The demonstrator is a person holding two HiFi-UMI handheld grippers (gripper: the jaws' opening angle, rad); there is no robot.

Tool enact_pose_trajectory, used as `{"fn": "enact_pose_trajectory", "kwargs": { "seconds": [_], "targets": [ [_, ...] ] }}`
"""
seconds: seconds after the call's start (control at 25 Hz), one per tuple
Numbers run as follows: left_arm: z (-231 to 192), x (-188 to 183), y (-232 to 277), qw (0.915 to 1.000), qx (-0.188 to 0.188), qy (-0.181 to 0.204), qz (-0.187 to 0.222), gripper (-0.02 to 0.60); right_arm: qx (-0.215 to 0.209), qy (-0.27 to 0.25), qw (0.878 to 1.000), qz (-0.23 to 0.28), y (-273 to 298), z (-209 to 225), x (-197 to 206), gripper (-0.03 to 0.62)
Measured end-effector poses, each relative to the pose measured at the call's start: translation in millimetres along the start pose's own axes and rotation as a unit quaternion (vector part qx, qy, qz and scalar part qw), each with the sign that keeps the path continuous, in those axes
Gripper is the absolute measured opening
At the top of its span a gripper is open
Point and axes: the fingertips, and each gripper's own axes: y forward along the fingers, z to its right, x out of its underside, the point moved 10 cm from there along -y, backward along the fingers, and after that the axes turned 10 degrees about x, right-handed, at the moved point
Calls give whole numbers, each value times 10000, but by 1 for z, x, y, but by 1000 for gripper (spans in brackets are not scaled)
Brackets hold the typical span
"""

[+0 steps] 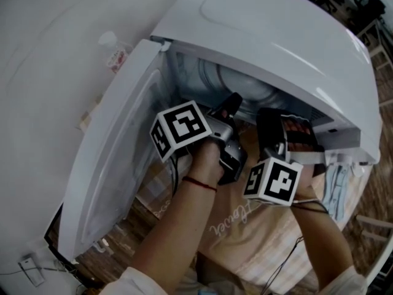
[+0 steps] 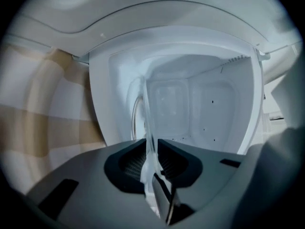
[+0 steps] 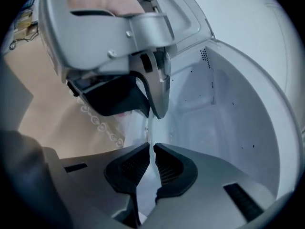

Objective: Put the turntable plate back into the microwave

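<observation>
Left gripper view: my left gripper (image 2: 151,150) is clamped on the plate (image 2: 148,113), the glass edge-on between its jaws.
Right gripper view: my right gripper (image 3: 150,152) is closed tight on the plate's other side.
Plate: carried between both grippers, right at the cavity (image 2: 205,113) mouth.
Microwave (image 1: 276,35): door (image 1: 116,165) swung open on my left.

- White microwave (image 1: 276,35), door (image 1: 116,152) swung open to your left.
- Your left gripper (image 1: 230,106) and right gripper (image 1: 276,131) reach into the cavity mouth side by side, marker cubes facing up.
- Fingers lie in cavity shadow; their state is unreadable here.
- Red thread (image 1: 199,183) circles your left wrist.
- Small bottle (image 1: 113,51) stands beyond the door.
- Beige cloth (image 1: 245,226) lies under your arms.
</observation>
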Motion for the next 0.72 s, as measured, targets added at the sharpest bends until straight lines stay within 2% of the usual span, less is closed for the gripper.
{"fn": "enact_pose_trajectory", "kwargs": {
  "seconds": [0.16, 0.44, 0.6, 0.72],
  "targets": [
    [4, 11, -18, 9981, 19, 335, -516, 74, -39, 76, 9999, -139, 4, -3, 0, 57],
    [3, 35, -46, 9900, 690, 575, -1091, 51, -157, 174, 9996, -181, 8, -6, 0, 58],
    [0, 46, -62, 9887, 472, 593, -1297, 48, -144, 278, 9992, -253, 8, -8, -2, 58],
    [1, 52, -68, 9880, 495, 530, -1365, 37, -137, 351, 9986, -370, 9, -7, -4, 58]
  ]
}}
